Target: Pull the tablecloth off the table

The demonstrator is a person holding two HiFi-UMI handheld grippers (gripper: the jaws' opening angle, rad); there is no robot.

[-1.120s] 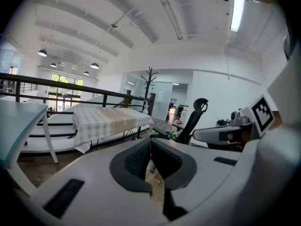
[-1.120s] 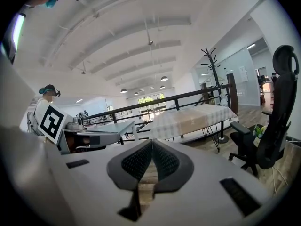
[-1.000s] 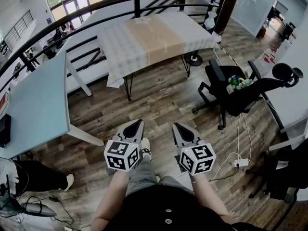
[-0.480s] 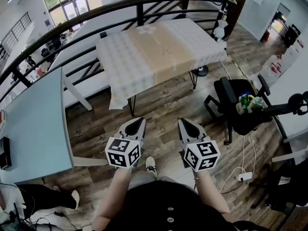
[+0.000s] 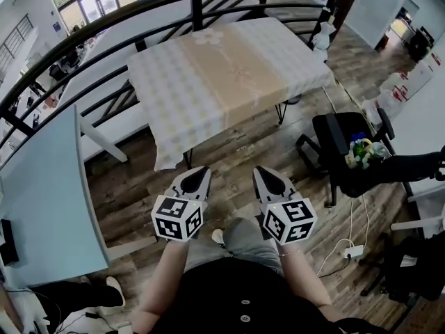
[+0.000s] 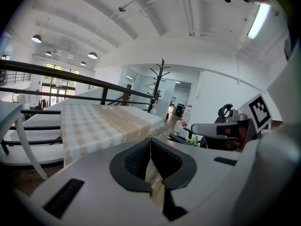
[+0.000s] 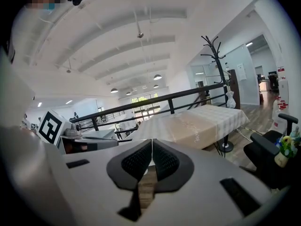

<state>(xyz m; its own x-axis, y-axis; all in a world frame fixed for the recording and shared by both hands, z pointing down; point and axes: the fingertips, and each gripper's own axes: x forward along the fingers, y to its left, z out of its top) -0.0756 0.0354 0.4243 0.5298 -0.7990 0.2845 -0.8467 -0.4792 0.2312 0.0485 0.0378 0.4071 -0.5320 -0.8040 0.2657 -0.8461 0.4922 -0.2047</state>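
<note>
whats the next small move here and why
Probably bring both forward to the near hanging edge of the tablecloth. The left gripper and right gripper are shut, empty and short of it, and it lies fully spread.

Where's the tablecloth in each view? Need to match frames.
Head view: tablecloth at upper centre, checked with a beige middle band.
Left gripper view: tablecloth left of centre, at mid-height.
Right gripper view: tablecloth right of centre, at mid-height.
Shared landmark: the black railing right behind it, in the head view, the left gripper view and the right gripper view.
</note>
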